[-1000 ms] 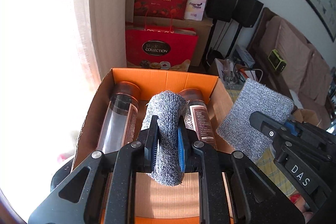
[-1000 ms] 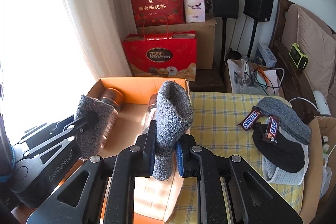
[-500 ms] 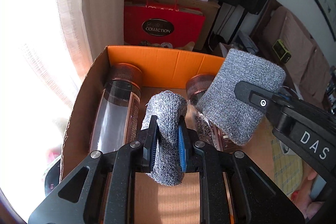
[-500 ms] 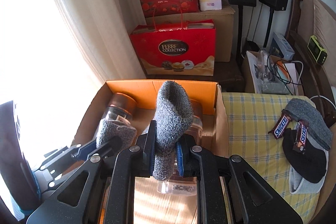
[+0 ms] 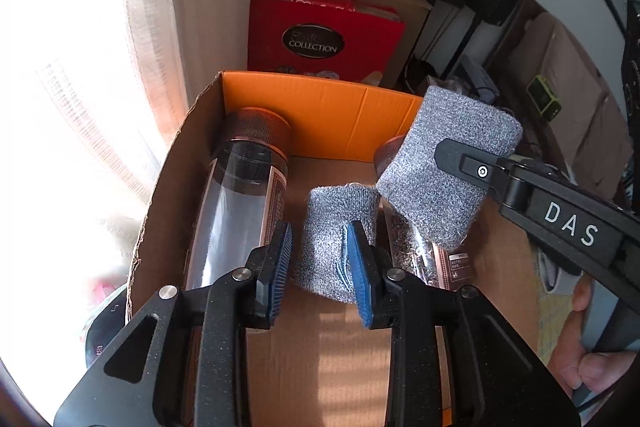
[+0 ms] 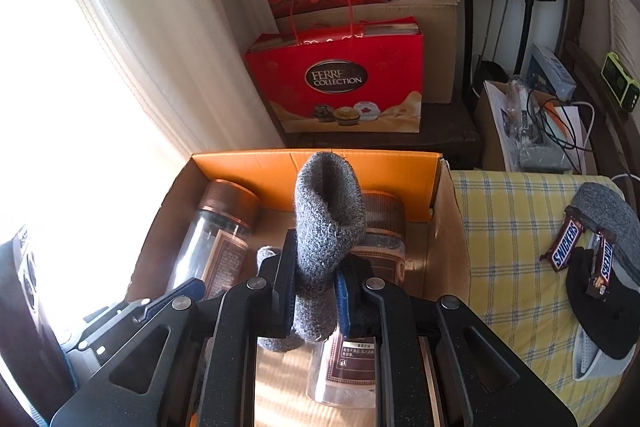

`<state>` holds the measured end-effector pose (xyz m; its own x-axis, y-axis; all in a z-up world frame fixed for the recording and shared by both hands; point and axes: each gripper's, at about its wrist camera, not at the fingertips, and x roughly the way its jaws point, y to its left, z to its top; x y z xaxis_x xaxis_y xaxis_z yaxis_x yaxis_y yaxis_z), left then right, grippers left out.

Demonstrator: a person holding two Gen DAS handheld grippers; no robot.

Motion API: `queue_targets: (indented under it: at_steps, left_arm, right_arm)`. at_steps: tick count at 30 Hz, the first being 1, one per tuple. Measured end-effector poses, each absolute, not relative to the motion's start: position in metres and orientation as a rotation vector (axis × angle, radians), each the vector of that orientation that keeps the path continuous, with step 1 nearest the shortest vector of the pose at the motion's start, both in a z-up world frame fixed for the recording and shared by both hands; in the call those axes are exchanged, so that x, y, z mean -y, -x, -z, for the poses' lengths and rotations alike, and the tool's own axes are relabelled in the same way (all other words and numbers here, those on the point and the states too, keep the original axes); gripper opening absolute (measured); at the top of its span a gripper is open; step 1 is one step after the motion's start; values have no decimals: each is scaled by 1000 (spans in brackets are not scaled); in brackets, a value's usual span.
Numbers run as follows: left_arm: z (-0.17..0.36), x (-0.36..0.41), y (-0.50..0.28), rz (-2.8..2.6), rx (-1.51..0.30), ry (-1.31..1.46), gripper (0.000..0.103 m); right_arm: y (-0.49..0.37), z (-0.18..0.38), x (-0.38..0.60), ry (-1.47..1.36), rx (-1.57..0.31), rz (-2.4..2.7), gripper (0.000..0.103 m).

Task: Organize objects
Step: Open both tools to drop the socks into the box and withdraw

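An open cardboard box [image 5: 320,115] with an orange inner wall holds two clear bottles with copper caps, one on the left [image 5: 240,207] and one on the right [image 5: 404,239], both lying down. My left gripper [image 5: 320,267] is low in the box and its jaws are opening. A grey knit sock [image 5: 332,219] sits loose between them on the box floor, with a gap at the left pad. My right gripper [image 6: 314,291] is shut on a second grey sock [image 6: 328,211], held upright above the right bottle [image 6: 372,255] inside the box [image 6: 384,167].
A yellow checked cloth [image 6: 512,227] lies right of the box, bearing two Snickers bars [image 6: 564,243], a black cap [image 6: 600,311] and a grey knit piece [image 6: 608,215]. Red gift bags [image 6: 336,79] stand behind the box, with a curtain at the left. A hand [image 5: 588,347] holds the right gripper.
Both grippers sank toward the box. The right gripper carried its sock left, from over the cloth to above the right bottle. The left jaws parted and their sock settled between the bottles.
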<state>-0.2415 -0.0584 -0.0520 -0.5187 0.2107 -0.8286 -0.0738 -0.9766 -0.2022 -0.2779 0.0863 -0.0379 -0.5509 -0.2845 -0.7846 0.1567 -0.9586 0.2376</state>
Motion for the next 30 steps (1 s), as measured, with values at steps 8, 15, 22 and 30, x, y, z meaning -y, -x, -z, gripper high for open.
queue_targets:
  at_steps: [8,15,22,30]
  left_arm:
    - [41,69,239,-2634,225,1406,35]
    - [43,70,236,-2647,232,1394,49]
    - [53,77,233,-2628,226,1443,49]
    - [56,75,230,-2587,275,1450,68]
  right_arm:
    - [274,18,-75,-1247,139,2606,15]
    - [278,38,-53,-1326,157,2454,15]
    - [287,65,-48,-1392,243,2349,22]
    - [281,41,-69,-1327,177,2485,52]
